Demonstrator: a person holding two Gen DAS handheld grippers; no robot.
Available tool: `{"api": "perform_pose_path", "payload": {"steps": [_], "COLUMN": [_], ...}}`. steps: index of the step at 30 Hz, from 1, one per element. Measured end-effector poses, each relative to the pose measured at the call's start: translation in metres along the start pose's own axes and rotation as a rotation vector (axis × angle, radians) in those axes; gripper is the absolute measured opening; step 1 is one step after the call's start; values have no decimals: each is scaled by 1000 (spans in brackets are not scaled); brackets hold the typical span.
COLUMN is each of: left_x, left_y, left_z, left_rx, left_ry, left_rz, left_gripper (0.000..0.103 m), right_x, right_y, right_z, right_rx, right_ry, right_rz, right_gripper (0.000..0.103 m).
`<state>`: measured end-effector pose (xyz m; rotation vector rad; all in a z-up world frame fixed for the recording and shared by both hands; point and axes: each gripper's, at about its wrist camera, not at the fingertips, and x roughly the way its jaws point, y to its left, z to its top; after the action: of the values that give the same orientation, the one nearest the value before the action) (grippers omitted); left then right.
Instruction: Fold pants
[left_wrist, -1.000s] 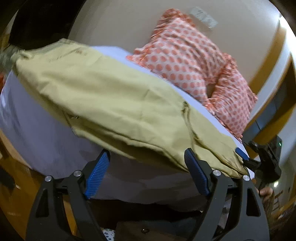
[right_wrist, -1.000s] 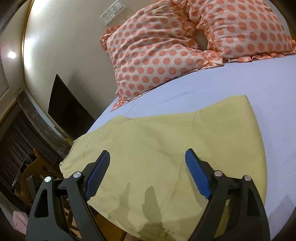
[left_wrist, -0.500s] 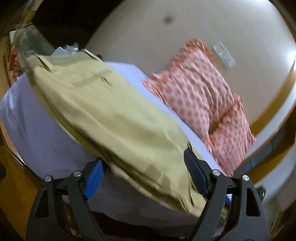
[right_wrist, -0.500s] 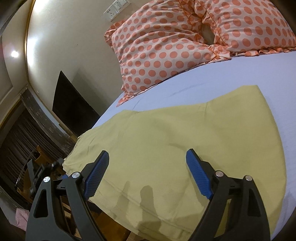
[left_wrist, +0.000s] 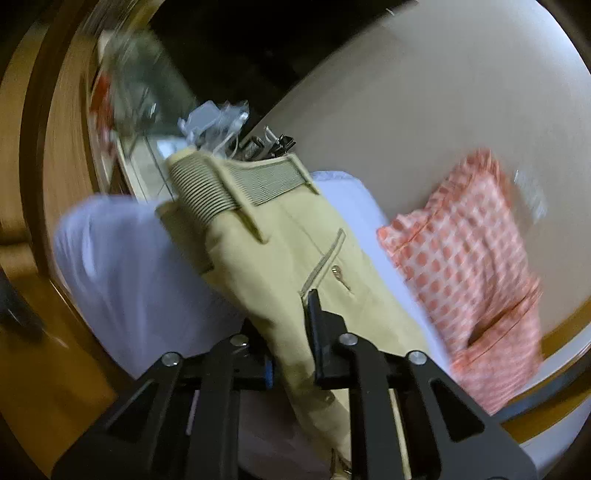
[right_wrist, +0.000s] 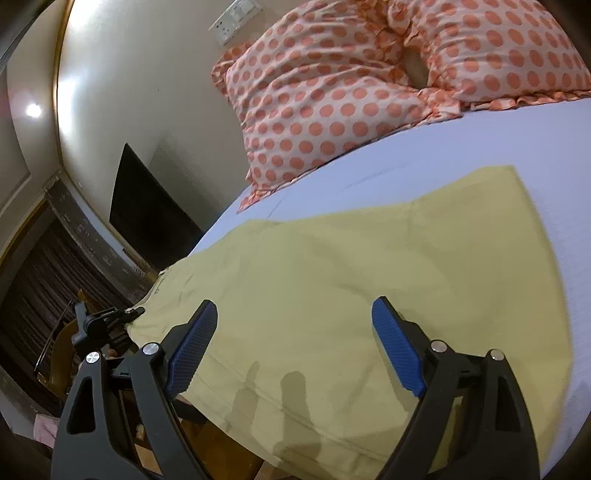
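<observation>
The khaki pants (right_wrist: 351, 295) lie flat on the pale lavender bed sheet (right_wrist: 480, 147). In the left wrist view the pants (left_wrist: 280, 240) run away from me, with the ribbed waistband at the far end and a back pocket in the middle. My left gripper (left_wrist: 291, 339) is shut on the pants' near edge, fabric pinched between its fingers. My right gripper (right_wrist: 291, 343) is open and empty, hovering just above the pants near the bed's front edge. The left gripper also shows in the right wrist view (right_wrist: 107, 319) at the pants' left end.
Two orange polka-dot pillows (right_wrist: 369, 92) lean on the wall at the head of the bed; they also show in the left wrist view (left_wrist: 469, 258). A dark panel (right_wrist: 147, 214) and wooden furniture (right_wrist: 55, 369) stand left of the bed. A cluttered side table (left_wrist: 221, 125) is beyond the waistband.
My left gripper has closed on the pants' edge and its view has swung toward the waistband. My right gripper stays open and has drifted slightly over the pants.
</observation>
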<state>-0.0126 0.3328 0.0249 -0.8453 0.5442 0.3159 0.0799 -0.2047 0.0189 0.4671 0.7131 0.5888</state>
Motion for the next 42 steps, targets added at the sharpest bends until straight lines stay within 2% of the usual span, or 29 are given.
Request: {"api": "perform_pose_path", "payload": {"steps": [2,4,6,8,9,11,12,15,18,20,23,25,28,29,30,31,32,34,35,36,38,39,42], "left_x": [-10,-19,-26,-30,-33,-33,-28,-11,5,5,-1,-9,-15,-18,-24,-27,-27,-19,-10,11,40,60,95], "left_y": [-41,-89,-154,-215,-250,-290,-309,-325,-313,-305,-304,-302,-298,-292,-287,-283,-278,-268,-262,-252,-239,-232,-223], "left_z": [3,2,-15,-47,-76,-128,-166,-264,-333,-350,-343,-342,-334,-327,-308,-288,-263,-223,-202,-174,-146,-134,-122], "left_rx": [169,312,504,698,822,994,1096,1343,1482,1526,1486,1498,1479,1445,1370,1300,1227,1123,1073,1001,920,881,802], "left_ry": [-30,-57,-85,-99,-93,-44,18,167,334,256,235,216,280,303,335,336,313,254,230,233,267,310,455], "left_rz": [62,52,8,-61,-128,-242,-308,-398,-426,-391,-420,-462,-503,-524,-565,-587,-578,-494,-429,-332,-225,-177,-177], "left_gripper": [11,11,11,12,12,13,13,13,14,15,15,17,25,33,39,51,61,66,67,68,68,68,66], "right_x": [-10,-23,-38,-54,-62,-78,-84,-102,-110,-103,-79,-64,-40,-35,-33,-29,-26,-23,-24,-25,-26,-26,-24], "right_y": [-6,-14,-26,-39,-44,-55,-60,-76,-91,-96,-101,-101,-102,-102,-101,-99,-97,-96,-97,-100,-108,-109,-102], "right_z": [4,10,16,20,20,22,22,24,26,29,36,40,47,47,47,48,48,47,47,46,46,46,43], "right_rx": [14,30,60,70,81,102,112,159,213,224,227,210,196,192,172,150,130,108,100,108,149,155,112], "right_ry": [-28,-65,-116,-210,-232,-273,-290,-327,-306,-250,-146,-97,-12,8,8,23,42,56,58,58,47,42,35], "right_rz": [-12,-33,-58,-82,-98,-127,-137,-153,-145,-137,-118,-122,-156,-167,-175,-183,-181,-169,-167,-159,-123,-117,-136], "right_gripper": [88,88,88,88,88,88,88,90,90,90,87,80,76,73,70,62,57,47,45,45,44,44,45]}}
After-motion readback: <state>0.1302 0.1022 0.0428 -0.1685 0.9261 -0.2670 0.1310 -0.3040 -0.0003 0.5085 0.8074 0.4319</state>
